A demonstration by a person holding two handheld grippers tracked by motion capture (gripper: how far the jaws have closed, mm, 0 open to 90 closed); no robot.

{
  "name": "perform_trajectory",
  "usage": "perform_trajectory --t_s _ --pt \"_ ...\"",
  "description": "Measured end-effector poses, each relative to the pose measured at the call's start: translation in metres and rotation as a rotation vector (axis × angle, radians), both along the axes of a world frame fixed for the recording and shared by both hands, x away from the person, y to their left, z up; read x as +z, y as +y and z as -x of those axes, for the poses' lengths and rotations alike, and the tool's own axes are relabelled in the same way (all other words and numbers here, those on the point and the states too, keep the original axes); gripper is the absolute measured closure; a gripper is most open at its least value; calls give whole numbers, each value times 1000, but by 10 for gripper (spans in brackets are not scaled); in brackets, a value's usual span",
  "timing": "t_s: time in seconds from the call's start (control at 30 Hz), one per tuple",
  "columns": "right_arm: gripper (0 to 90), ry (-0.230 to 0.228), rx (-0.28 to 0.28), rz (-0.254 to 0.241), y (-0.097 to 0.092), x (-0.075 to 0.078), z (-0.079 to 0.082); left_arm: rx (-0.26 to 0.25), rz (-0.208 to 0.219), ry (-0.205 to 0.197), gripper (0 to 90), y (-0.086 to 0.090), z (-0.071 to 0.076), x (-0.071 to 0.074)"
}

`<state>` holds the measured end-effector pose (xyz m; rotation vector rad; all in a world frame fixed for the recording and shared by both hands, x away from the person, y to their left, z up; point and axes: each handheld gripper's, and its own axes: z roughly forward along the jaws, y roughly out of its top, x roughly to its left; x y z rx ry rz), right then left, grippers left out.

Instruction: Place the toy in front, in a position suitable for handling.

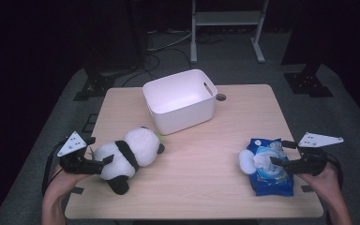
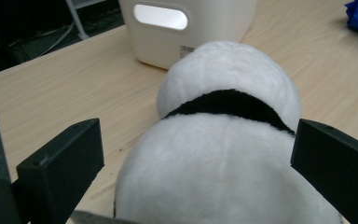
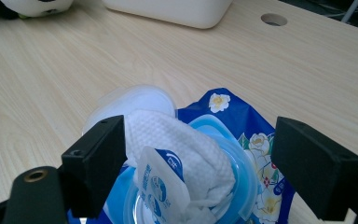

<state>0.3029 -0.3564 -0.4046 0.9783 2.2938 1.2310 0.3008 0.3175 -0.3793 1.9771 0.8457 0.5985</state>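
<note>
Right gripper [image 3: 196, 172], jaws spread apart, straddles a blue flower-printed wet-wipe pack [image 3: 242, 140]; its writing is unreadable. Left gripper [image 2: 196, 163], likewise released, flanks a black-and-white plush panda [image 2: 223, 154] near a white plastic bin [image 1: 180, 101].

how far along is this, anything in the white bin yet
Nothing looks done: the white bin holds nothing. In hand: the left gripper stands open around the panda plush, the right gripper open over the wipes pack. Left, probably: gripping each and moving them.

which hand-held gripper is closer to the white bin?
Left. The left hand-held gripper sits at the panda, which lies just in front of the white bin. The right hand-held gripper is over the wipes pack, farther away.
</note>
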Motion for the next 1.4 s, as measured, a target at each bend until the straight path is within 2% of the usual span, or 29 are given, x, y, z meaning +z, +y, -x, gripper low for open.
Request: perform_trajectory --t_s 0.3,0.77,0.87,1.2,1.4 --pt "167 13 18 13 2 -1 2 -58 -47 47 13 -18 -5 1" --pt "167 14 37 31 6 2 4 -104 -128 115 15 -38 -19 -5" --pt "167 9 42 28 6 3 4 -105 -163 126 34 -43 -23 -6" --pt "168 18 69 41 13 3 5 -119 -182 168 35 -52 -34 -6" --pt "168 19 77 44 15 4 6 -115 -230 208 22 -61 -43 -9"
